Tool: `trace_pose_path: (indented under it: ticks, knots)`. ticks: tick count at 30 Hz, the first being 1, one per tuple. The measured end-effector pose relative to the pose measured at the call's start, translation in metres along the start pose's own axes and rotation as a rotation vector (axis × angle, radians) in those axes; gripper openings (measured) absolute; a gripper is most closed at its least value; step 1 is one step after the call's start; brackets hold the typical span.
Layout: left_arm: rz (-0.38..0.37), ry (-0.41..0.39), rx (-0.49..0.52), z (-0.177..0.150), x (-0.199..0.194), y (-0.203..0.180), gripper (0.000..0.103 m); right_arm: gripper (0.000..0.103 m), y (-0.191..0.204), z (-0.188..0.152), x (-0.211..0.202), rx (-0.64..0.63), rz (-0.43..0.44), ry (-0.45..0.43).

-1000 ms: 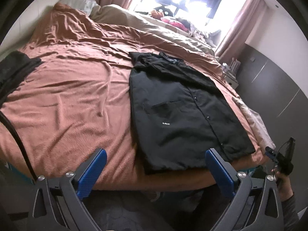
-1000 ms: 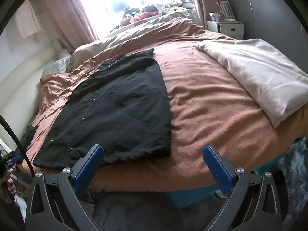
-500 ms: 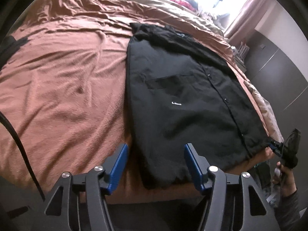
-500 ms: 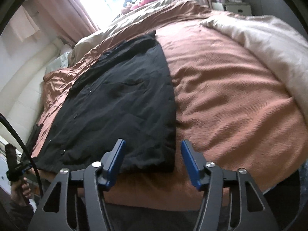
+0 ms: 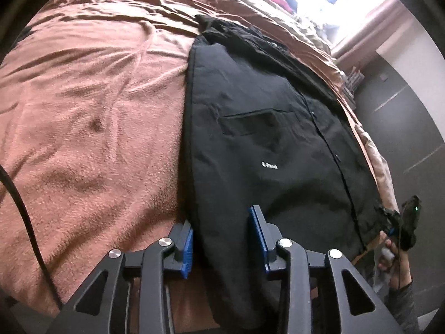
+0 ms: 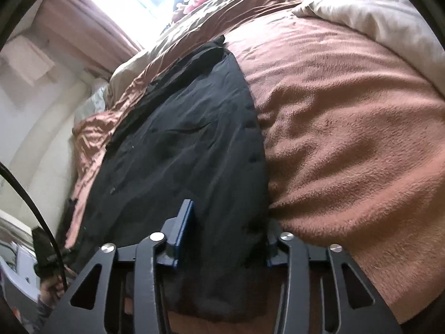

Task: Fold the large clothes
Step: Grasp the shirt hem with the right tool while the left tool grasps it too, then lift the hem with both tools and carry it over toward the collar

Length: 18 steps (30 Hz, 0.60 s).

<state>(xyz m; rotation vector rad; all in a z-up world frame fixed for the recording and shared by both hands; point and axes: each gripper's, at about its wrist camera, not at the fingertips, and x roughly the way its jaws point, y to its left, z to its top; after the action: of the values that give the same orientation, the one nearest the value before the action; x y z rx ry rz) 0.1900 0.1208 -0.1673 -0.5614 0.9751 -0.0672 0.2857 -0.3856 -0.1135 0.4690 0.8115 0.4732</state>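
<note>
Black shirt [image 5: 267, 144] lies flat and buttoned on the brown bedspread [image 5: 91, 128], filling the centre of both wrist views, collar toward the bright window at the top of frame, hem at the bottom edge nearest the cameras; sleeves look already turned in, since the outline is a narrow rectangle. Left gripper [image 5: 224, 239] sits at the bottom centre of its view, jaws partly apart and straddling the hem corner on the picture-left side of the garment: 1 blue pad on the bedspread side, the other over the cloth. Not yet clamped as far as visible. Right gripper [image 6: 228, 231] is placed likewise at the bottom centre of its view, straddling the opposite hem corner; its picture-left pad lies over the fabric, the picture-right pad is mostly hidden behind the shirt edge, jaws partly apart with cloth between. Reading: the 2 corners are taken symmetrically so the hem can be lifted level and carried toward the collar without skewing the fold. A pale duvet [image 6: 383, 16] lies at the upper right of the right wrist view, well apart from the shirt
</note>
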Motion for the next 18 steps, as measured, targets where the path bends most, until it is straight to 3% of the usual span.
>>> trace_pose_path:
  ticks: [4, 7, 10, 13, 18]
  knots:
    - [-0.059, 0.019, 0.018, -0.012, -0.002, -0.004, 0.033, 0.029, -0.003, -0.012, 0.001, 0.033, 0.087, 0.016]
    - [-0.058, -0.006, 0.013, -0.015, -0.006, -0.001, 0.019, 0.013, -0.002, -0.016, 0.003, 0.007, 0.085, 0.019]
    - [-0.053, -0.023, 0.011, -0.014, -0.012, -0.002, 0.015, 0.005, 0.0, -0.013, -0.005, 0.014, 0.08, -0.008]
    - [-0.023, -0.059, 0.063, -0.013, -0.025, -0.014, 0.012, 0.003, 0.012, -0.009, -0.019, -0.031, 0.06, -0.041]
    - [-0.03, -0.115, 0.058, -0.005, -0.045, -0.017, 0.008, 0.001, 0.033, -0.01, -0.04, -0.075, 0.077, -0.078]
